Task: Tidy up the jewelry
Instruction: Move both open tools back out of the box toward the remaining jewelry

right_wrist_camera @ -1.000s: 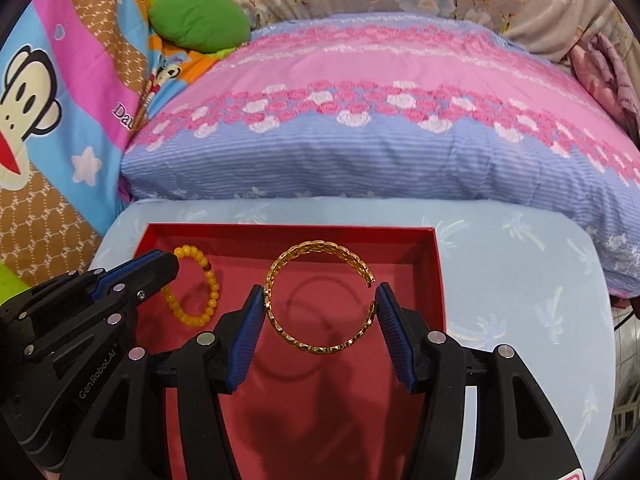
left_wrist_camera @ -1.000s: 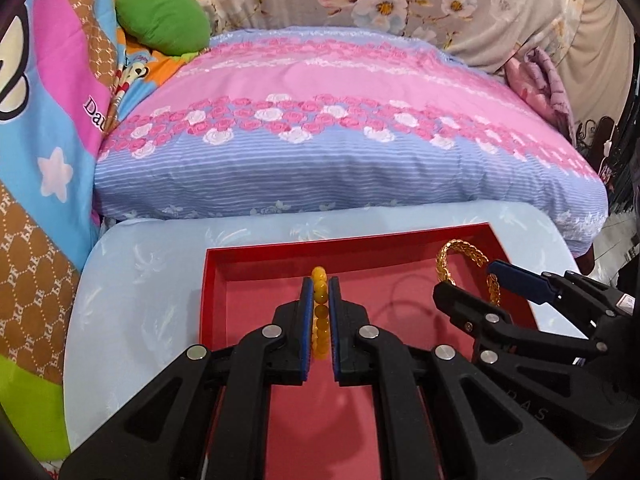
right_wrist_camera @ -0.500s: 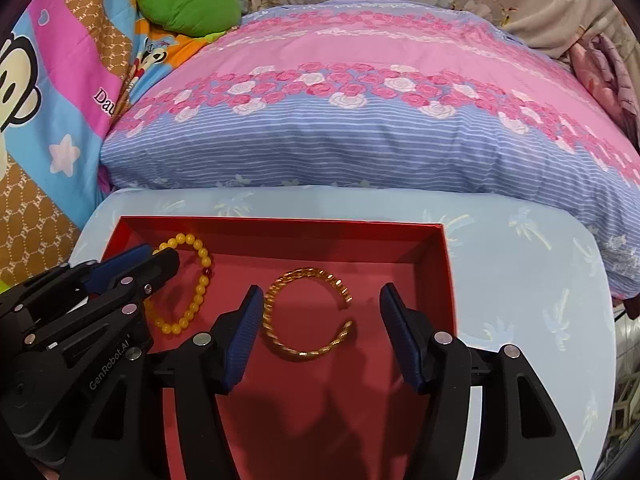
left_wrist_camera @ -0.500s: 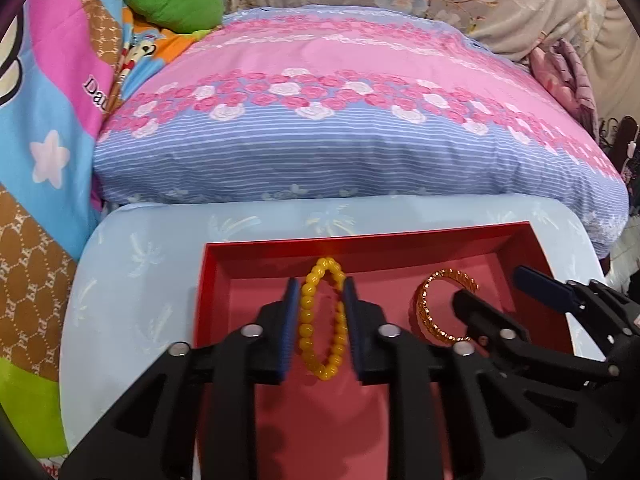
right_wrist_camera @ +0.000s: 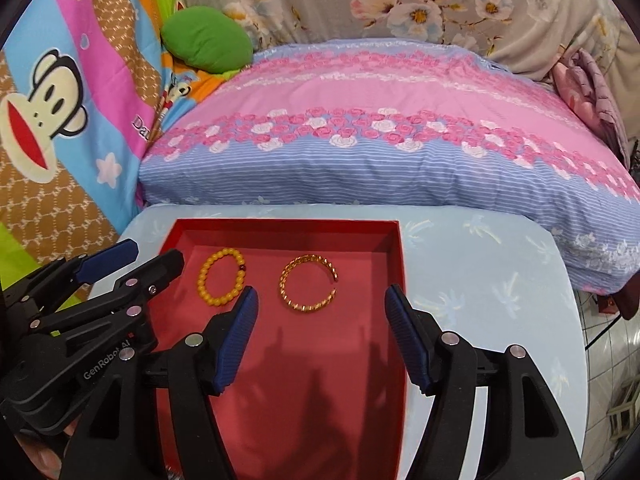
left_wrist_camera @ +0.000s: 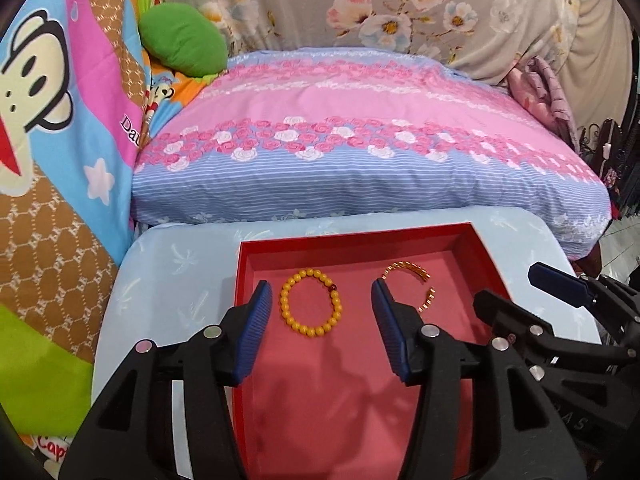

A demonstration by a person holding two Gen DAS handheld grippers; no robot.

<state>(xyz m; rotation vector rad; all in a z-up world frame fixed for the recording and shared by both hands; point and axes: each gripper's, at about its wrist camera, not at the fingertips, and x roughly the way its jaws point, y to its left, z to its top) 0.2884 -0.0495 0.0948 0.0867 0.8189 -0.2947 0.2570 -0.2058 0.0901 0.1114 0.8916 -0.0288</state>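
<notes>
A red tray (left_wrist_camera: 360,246) (right_wrist_camera: 288,226) lies on a light blue table. In it lie a yellow bead bracelet (left_wrist_camera: 311,303) (right_wrist_camera: 221,277) on the left and an open gold bangle (left_wrist_camera: 412,280) (right_wrist_camera: 309,283) on the right, both flat and free. My left gripper (left_wrist_camera: 322,300) is open and empty, raised above the bead bracelet. My right gripper (right_wrist_camera: 322,304) is open and empty, raised above the bangle. Each gripper shows at the edge of the other's view.
The light blue table (left_wrist_camera: 180,264) (right_wrist_camera: 480,260) butts against a bed with a pink and blue pillow (left_wrist_camera: 360,140). A colourful monkey-print blanket (right_wrist_camera: 60,100) and a green cushion (left_wrist_camera: 180,40) lie at the left. Tiled floor shows at the far right (right_wrist_camera: 616,360).
My left gripper opened and let go of the bead bracelet, which now lies flat in the tray. Both grippers pulled back and up from the tray.
</notes>
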